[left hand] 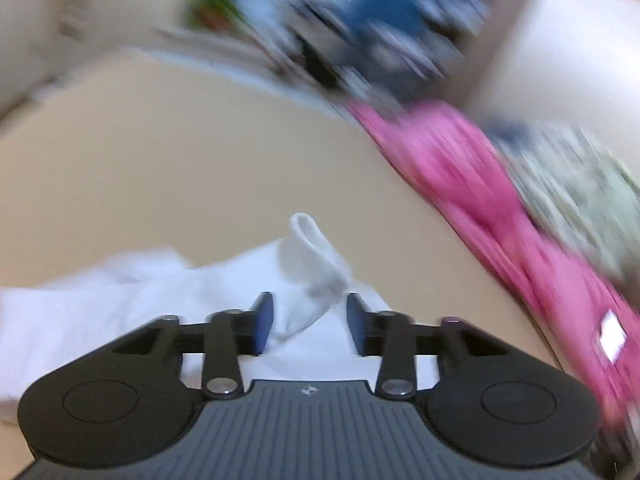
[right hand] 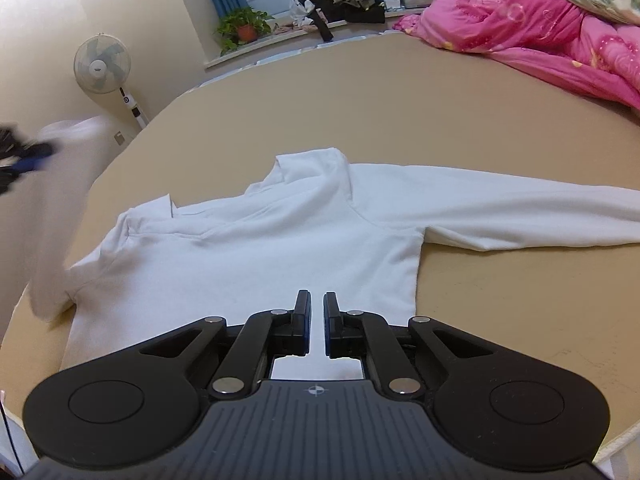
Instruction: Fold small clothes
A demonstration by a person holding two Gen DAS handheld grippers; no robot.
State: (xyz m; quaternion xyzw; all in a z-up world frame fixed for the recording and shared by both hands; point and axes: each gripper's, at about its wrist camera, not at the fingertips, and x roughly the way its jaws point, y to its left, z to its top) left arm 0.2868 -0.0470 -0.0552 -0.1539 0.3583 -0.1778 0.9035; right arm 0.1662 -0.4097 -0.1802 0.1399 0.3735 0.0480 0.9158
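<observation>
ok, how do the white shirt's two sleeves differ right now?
1. The outstretched sleeve lies flat on the tan mattress. The raised sleeve is held up off it.
2. No gripper is near the outstretched sleeve. The raised sleeve's cuff sits between the parted jaws of the left gripper.
3. The outstretched sleeve looks sharp, the raised sleeve motion-blurred.

Both are white long sleeves of the same shirt.
</observation>
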